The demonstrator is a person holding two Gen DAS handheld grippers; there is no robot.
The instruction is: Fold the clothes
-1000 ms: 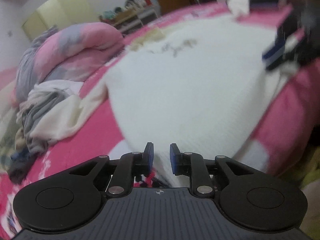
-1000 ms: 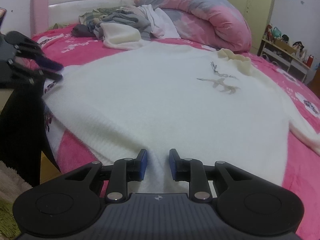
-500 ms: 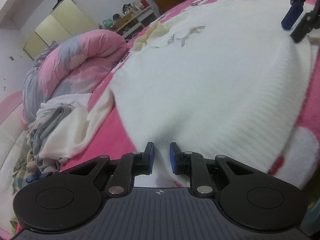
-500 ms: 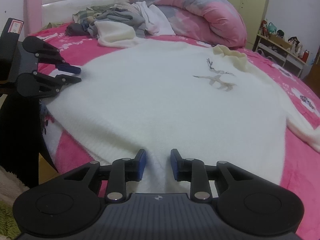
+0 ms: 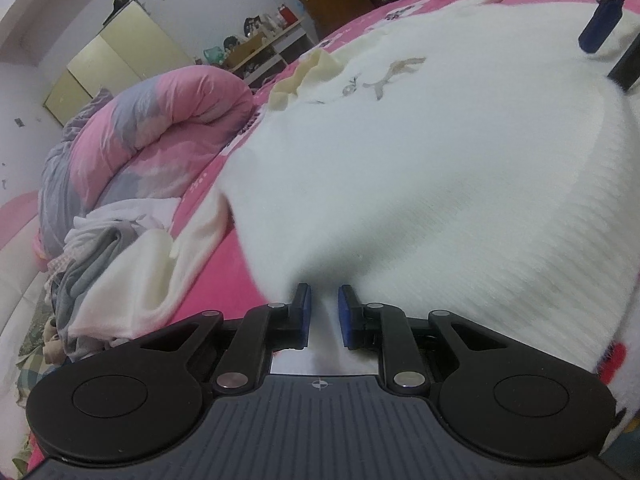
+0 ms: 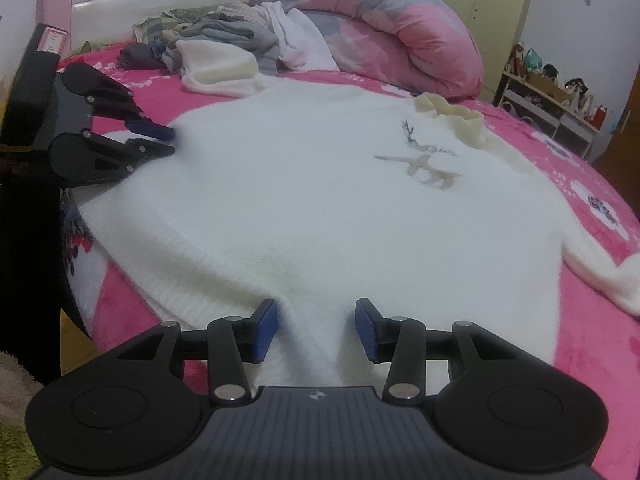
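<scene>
Bed (image 6: 592, 360); hand-held gripper (image 5: 324, 316) pinching sweater (image 5: 440, 184)

Left hand-held gripper (image 5: 323, 314) pinched narrow; right hand-held gripper (image 6: 316, 330) spread.

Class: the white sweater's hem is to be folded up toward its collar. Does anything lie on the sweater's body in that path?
Nothing visible does. The white sweater lies flat and bare between hem and collar. The pile of clothes sits beyond it, off the body. Both claws, left and right, are at the hem.
</scene>
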